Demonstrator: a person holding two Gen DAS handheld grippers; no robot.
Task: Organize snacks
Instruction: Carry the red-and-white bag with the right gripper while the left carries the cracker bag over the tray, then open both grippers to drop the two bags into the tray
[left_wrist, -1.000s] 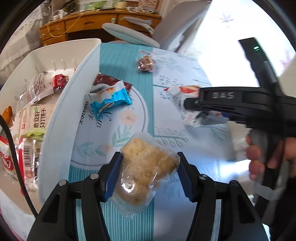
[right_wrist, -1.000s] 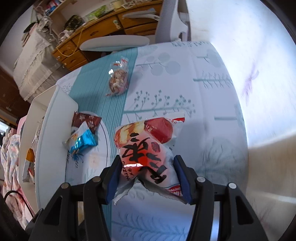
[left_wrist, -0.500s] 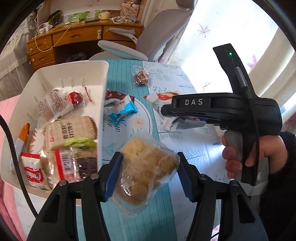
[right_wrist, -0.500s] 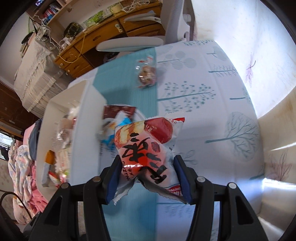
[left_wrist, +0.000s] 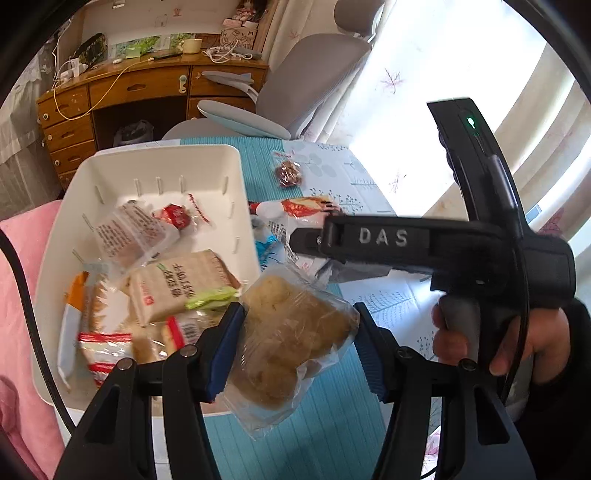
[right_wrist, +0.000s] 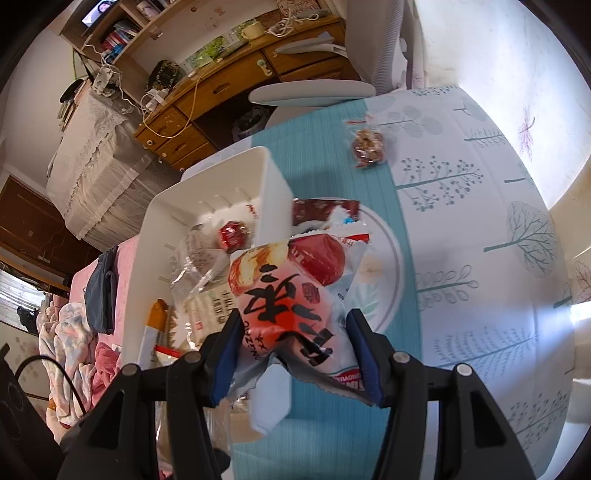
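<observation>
The left gripper (left_wrist: 297, 345) fingers clamp a clear bag of pale pastries (left_wrist: 291, 339) just right of the white bin (left_wrist: 155, 162). The right gripper (right_wrist: 295, 349) fingers clamp a red snack packet (right_wrist: 291, 299), which hides the blue snack ahead of it on the table (right_wrist: 480, 258).

The left gripper (left_wrist: 297, 345) and its clear bag (left_wrist: 291, 343) hide the bin's (left_wrist: 155, 162) near right corner. Ahead, the right gripper (left_wrist: 310, 240) covers most of its red packet (left_wrist: 306, 205) and the blue snack (left_wrist: 267, 245). Bin packets' (left_wrist: 177, 288) print is unreadable. Both gripper handles run off the bottom edge.
</observation>
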